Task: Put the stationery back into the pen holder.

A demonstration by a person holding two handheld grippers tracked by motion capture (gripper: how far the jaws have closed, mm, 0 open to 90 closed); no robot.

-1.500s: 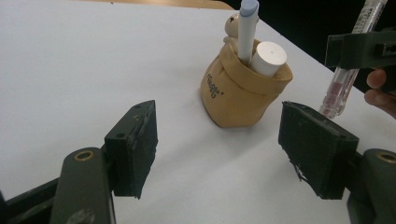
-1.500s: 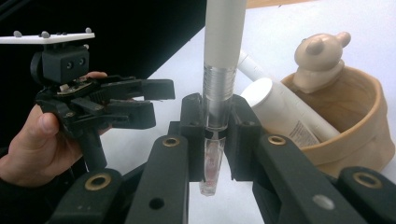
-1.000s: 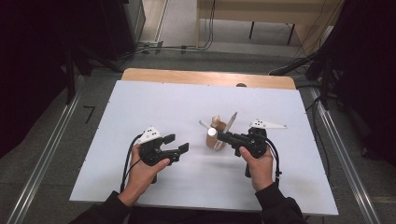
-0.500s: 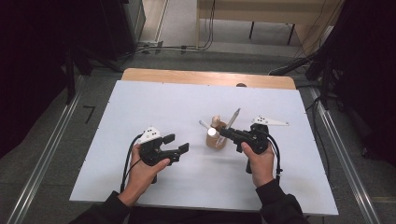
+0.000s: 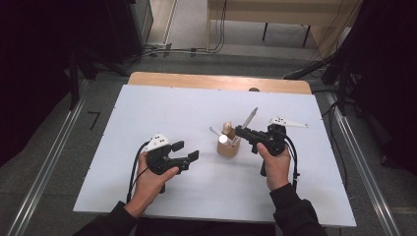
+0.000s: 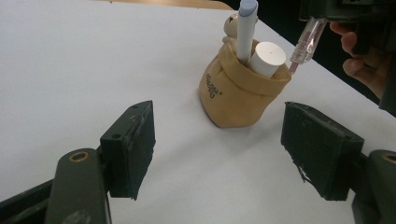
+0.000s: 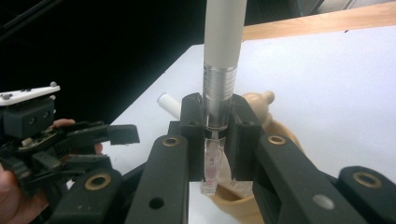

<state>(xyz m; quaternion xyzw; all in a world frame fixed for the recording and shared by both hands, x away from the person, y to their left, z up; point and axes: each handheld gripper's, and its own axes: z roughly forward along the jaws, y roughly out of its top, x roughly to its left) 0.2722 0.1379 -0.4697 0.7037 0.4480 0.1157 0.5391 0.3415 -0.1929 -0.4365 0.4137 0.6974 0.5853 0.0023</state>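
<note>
Pen clamped in my right gripper over the tan pouch, left gripper empty.

I have the pen (image 7: 219,70) pinched at its metal collar, its clear tip pointing down at the mouth of the tan pouch (image 6: 238,93) and its white barrel slanting up and away from the right gripper (image 5: 242,132). The pouch stands upright near the middle of the white desk (image 5: 162,108) and holds a white cylinder (image 6: 267,57) and a second pen (image 6: 246,28). My left gripper (image 5: 186,150) rests low on the desk, well to the pouch's left, jaws wide apart with nothing between them.
</note>
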